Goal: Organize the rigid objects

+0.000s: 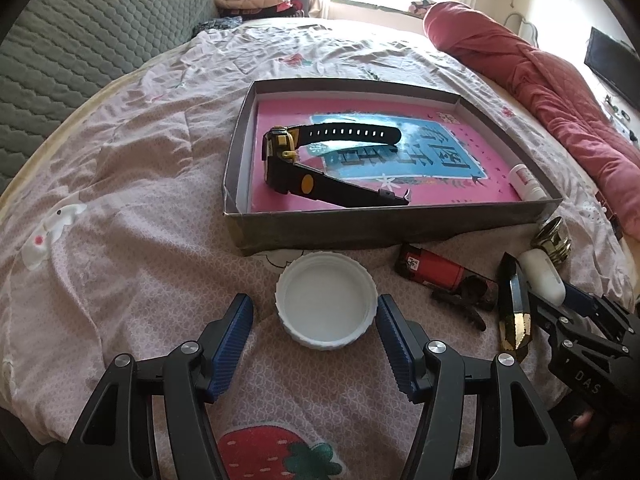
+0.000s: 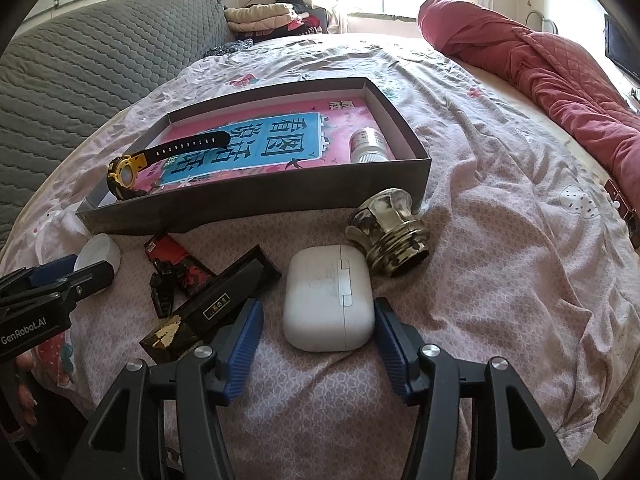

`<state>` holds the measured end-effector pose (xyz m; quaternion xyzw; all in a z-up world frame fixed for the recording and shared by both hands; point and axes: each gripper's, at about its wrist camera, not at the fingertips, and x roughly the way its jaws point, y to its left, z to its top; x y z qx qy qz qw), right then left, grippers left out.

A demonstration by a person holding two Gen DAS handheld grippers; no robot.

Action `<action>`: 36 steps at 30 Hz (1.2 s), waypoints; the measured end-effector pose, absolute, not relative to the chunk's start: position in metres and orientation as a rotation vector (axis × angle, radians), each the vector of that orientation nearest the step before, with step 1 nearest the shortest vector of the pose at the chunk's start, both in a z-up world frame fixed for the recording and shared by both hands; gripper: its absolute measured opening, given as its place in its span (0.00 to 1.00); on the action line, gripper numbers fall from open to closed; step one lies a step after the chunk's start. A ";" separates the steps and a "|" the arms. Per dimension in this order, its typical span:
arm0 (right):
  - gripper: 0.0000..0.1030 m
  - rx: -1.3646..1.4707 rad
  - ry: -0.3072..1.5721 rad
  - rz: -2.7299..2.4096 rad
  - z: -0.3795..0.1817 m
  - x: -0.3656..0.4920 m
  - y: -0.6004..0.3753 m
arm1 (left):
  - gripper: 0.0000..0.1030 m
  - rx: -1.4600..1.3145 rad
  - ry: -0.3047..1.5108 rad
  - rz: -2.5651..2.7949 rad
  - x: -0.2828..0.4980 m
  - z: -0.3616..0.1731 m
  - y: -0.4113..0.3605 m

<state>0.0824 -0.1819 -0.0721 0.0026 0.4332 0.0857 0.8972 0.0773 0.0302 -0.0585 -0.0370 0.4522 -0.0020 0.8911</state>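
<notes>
Blue ribbed pads of the left gripper sit nearest the lens, spread wide on either side of a white jar lid that lies open side up on the pink patterned bedsheet; the right-hand pad is just beside the lid's rim, the left one stands clear of it, and neither presses on it. Over on the other side, the right gripper stands just as wide around a white earbud case lying flat on the sheet, its pads close to the case's near corners but not squeezing. Just left of that case lies a long black box with a gold end, and beyond it a red and black lighter and a small black hair clip. A brass-coloured threaded fitting stands behind the case, just beside the near corner of the shallow grey cardboard tray. Inside the tray, on a pink and blue book cover, rest a black and yellow wristwatch and a small white bottle at the right end.
</notes>
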 end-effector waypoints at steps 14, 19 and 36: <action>0.55 0.004 0.898 0.175 -0.075 0.088 -0.180 | 0.63 -0.083 0.938 -0.004 0.082 -0.062 0.030; 0.55 -0.014 0.895 0.163 -0.077 0.089 -0.177 | 0.63 -0.082 0.937 -0.005 0.085 -0.064 0.031; 0.50 -0.028 0.877 0.149 -0.080 0.094 -0.173 | 0.63 -0.084 0.932 0.006 0.091 -0.069 0.033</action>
